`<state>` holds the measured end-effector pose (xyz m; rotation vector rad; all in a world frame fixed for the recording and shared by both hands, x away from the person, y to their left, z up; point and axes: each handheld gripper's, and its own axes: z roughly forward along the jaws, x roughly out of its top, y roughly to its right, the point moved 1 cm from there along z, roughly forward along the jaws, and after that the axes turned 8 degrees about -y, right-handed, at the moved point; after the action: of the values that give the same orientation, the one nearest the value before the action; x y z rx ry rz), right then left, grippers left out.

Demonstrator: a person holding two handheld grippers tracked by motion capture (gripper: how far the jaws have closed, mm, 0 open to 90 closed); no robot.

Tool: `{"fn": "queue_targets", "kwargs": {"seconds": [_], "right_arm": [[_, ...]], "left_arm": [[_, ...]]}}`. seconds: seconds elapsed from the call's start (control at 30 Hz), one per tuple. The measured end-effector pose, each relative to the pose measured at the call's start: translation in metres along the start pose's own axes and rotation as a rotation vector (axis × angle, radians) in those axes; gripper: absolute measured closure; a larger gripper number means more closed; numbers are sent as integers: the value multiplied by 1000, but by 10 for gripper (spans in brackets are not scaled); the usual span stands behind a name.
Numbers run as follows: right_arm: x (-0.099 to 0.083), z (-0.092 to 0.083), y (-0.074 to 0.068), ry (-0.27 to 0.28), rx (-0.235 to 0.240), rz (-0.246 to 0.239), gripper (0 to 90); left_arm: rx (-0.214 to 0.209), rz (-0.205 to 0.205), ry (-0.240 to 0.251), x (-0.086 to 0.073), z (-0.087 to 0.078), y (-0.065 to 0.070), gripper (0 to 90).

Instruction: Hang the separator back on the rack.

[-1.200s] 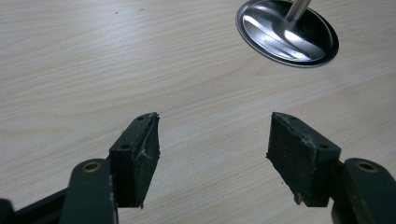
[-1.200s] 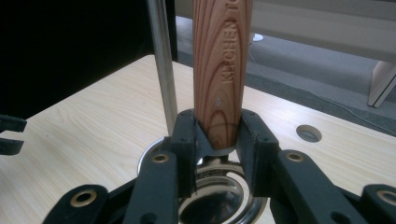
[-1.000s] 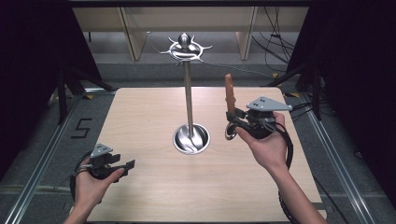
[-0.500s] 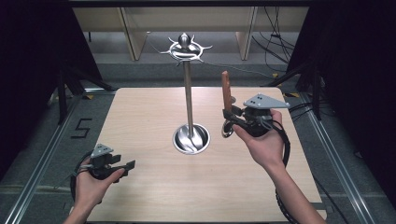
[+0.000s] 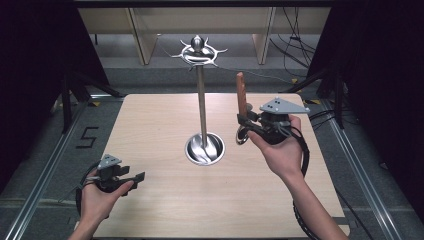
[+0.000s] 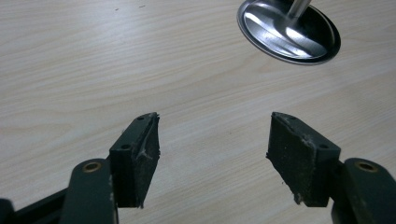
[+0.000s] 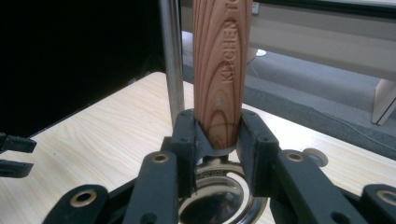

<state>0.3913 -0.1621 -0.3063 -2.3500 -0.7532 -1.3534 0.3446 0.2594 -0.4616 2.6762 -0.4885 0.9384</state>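
Note:
A metal utensil stand has a round base, a thin pole and a crown of hooks at the top. It stands at the table's middle. To its right, my right gripper is shut on a utensil with a wooden handle that points straight up. The right gripper view shows the pads clamping the handle's lower end, the shiny metal head below, and the pole just behind. My left gripper rests low at the front left, open and empty, with the base ahead.
The pale wooden table ends close to both hands at the front. Behind it stand wooden shelf legs and loose cables. Dark curtains flank both sides, and metal rails run along the floor.
My right gripper has shifted the upright utensil slightly left, toward the stand's pole. The left gripper has stayed where it was.

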Motion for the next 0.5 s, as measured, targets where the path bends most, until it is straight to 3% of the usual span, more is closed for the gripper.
{"fn": "queue_targets", "kwargs": {"seconds": [0.5], "right_arm": [[6, 0, -1, 28, 4, -17, 705]], "left_arm": [[2, 14, -11, 0, -1, -1, 333]]}}
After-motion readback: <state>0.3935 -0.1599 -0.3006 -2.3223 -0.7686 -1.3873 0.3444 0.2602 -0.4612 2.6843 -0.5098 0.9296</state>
